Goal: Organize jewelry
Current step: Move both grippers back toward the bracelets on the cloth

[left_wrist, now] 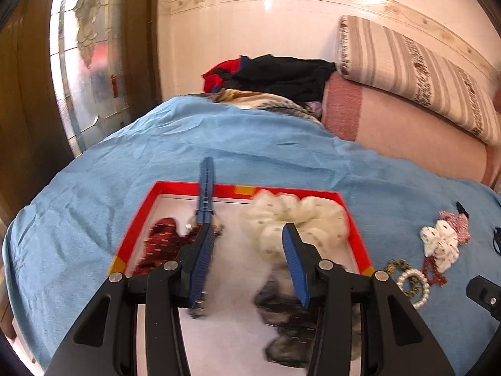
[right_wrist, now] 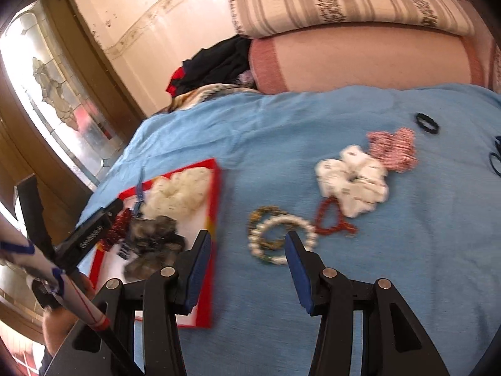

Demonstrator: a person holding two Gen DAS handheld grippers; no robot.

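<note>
Left wrist view showed the left gripper hanging over a red-rimmed tray on a blue bedspread, its blue-padded jaws apart with nothing between them. Inside the tray lay a cream scrunchie at the far right, a dark red scrunchie at the left, a blue-strapped wristwatch whose band reached over the far rim, and a grey-brown furry scrunchie nearest the camera (blurred, so its exact form was hard to read).

Right of the tray, on the bedspread, were the items not yet put away: a pearl bracelet overlapping a gold-green beaded bracelet, a red beaded loop just beside them, a white patterned scrunchie touching a pink patterned scrunchie, and a black hair tie farther off.

From the right wrist, the right gripper hovered above the bedspread with its jaws apart and empty, the pearl bracelet lying just beyond its tips. A striped pillow rested on a pink bolster at the wall, with dark clothes heaped beside them.
</note>
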